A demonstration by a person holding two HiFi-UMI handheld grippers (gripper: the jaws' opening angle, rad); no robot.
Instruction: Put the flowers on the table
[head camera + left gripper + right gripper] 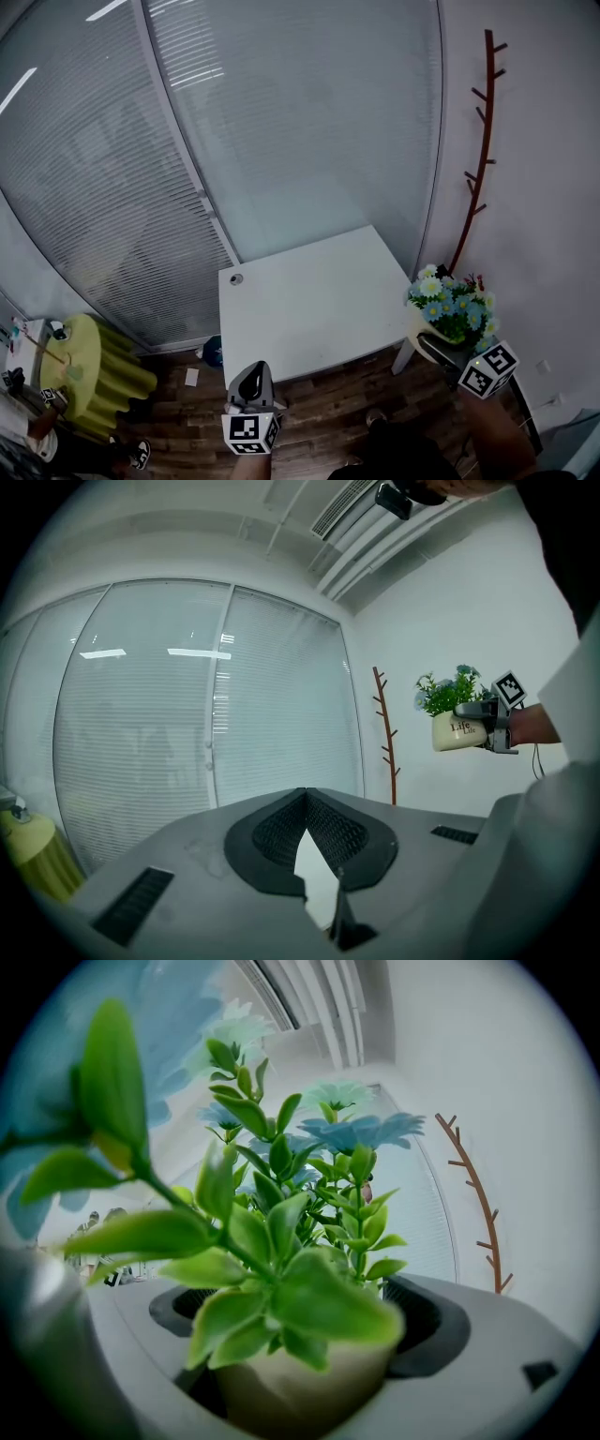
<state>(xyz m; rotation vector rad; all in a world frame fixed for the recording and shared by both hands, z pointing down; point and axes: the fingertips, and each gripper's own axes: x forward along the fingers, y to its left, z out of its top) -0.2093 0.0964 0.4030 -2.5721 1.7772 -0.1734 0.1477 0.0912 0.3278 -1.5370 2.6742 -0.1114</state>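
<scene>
A cream pot of blue and white flowers [448, 309] hangs in the air just off the right edge of the white table [309, 305]. My right gripper [441, 345] is shut on the pot, whose cream body [300, 1387] sits between the jaws, with green leaves [281, 1269] filling the right gripper view. The left gripper view shows the same pot [457, 731] at the far right, held up in front of the wall. My left gripper [251, 386] hovers low, just off the table's near edge. Its jaws meet at the tips [305, 794] with nothing between them.
A small round fitting [236, 278] sits at the table's far left corner. Glass walls with blinds [187, 141] stand behind it. A brown branch-shaped coat rack [476, 159] leans by the right wall. A yellow-green stool [89, 370] stands at lower left on the wood floor.
</scene>
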